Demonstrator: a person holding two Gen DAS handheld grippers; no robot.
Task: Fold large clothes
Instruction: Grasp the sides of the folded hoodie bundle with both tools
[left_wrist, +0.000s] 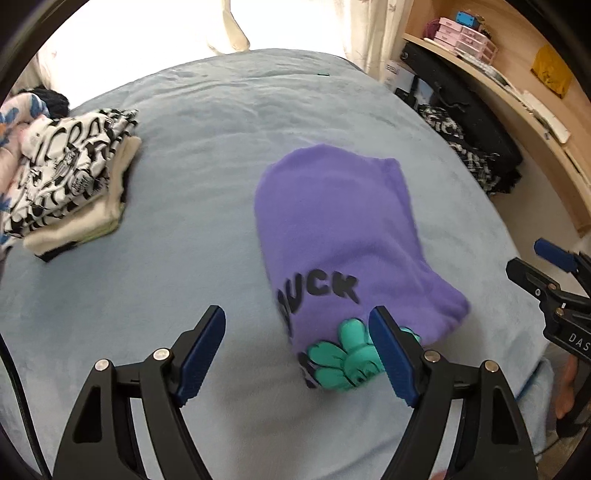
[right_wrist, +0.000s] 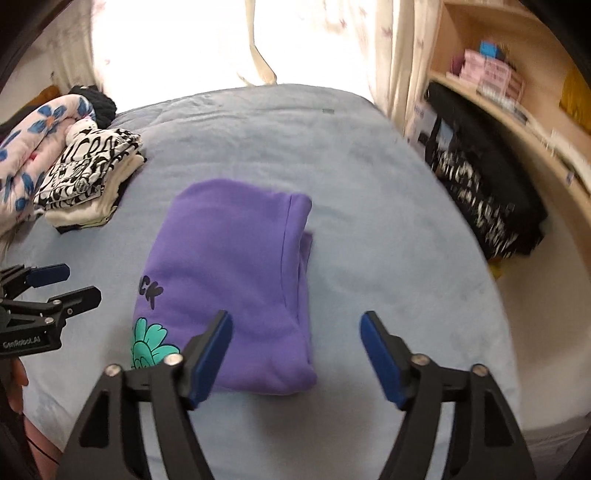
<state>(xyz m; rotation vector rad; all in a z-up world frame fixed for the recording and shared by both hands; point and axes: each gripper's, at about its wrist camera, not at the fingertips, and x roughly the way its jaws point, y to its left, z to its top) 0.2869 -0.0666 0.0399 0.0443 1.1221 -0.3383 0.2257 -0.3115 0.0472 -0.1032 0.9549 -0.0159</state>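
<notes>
A home bedroom: bed (right_wrist: 369, 221), window curtains (right_wrist: 391, 44), wooden shelves (left_wrist: 517, 92).

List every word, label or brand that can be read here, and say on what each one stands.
"UCK": folded purple fleece sweatshirt, first letter unclear.
"DAS": black right gripper, cut off at the picture's edge.
"GenRobot.AI": black left gripper.
Black-and-white printed folded garment: lettering not readable.
Pink shelf boxes: too small.

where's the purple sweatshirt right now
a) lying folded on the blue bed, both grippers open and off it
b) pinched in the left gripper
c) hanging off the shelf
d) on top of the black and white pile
a: the purple sweatshirt lies folded on the blue bed, with the left gripper and right gripper open and empty.
</notes>
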